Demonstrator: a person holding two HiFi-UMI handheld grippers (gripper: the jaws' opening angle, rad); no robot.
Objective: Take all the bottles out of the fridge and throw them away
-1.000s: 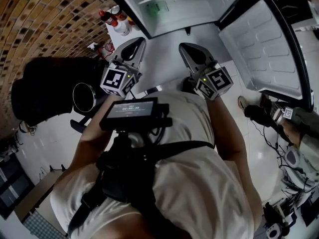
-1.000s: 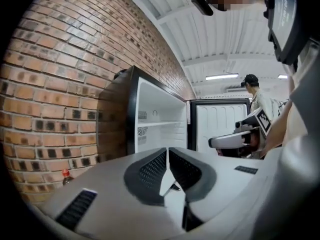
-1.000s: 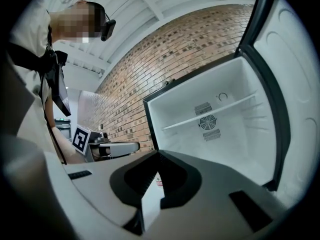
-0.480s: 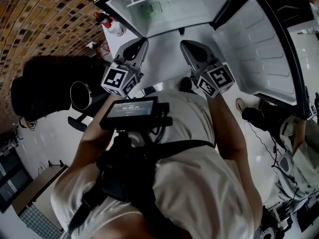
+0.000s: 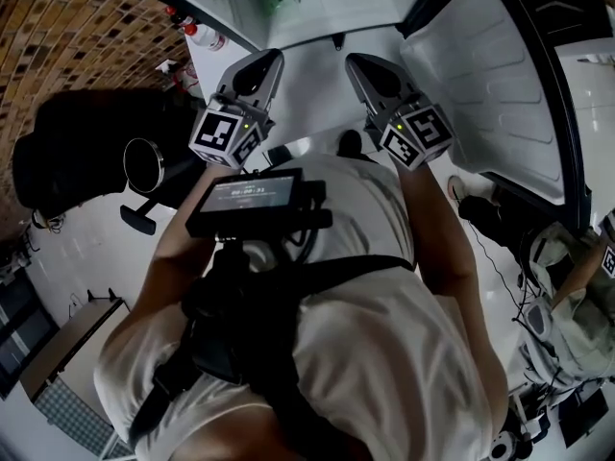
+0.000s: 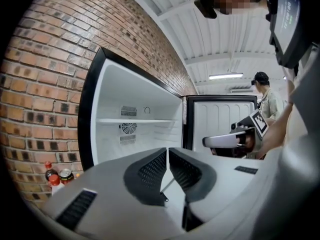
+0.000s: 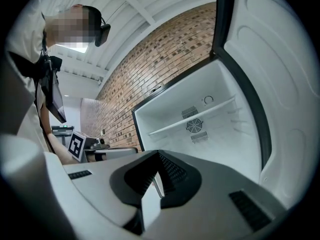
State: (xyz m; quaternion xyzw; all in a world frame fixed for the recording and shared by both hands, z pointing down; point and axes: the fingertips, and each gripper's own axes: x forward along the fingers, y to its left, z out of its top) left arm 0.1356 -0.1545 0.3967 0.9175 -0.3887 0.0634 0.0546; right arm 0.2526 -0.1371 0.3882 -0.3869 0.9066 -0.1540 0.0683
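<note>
The fridge [image 5: 317, 3] stands open ahead of me, its door [image 5: 490, 75] swung out to the right. The white inside [image 6: 135, 129] has one shelf and a fan grille, and the part that shows holds no bottle. Red-capped bottles and a can [image 6: 56, 176] stand on the floor by the brick wall, left of the fridge; the head view also shows these bottles [image 5: 190, 29]. My left gripper [image 5: 267, 58] and right gripper [image 5: 356, 61] are held side by side in front of my chest, pointing at the fridge. Both are shut and hold nothing.
A black chair [image 5: 77, 152] and a round black object [image 5: 142, 166] stand at my left by the brick wall [image 5: 58, 36]. Another person [image 5: 567, 296] is at the right, past the door, with cables on the floor there. White floor lies between me and the fridge.
The fridge and the bottles beside it have slid up and left in the head view. Both grippers have stayed shut and side by side.
</note>
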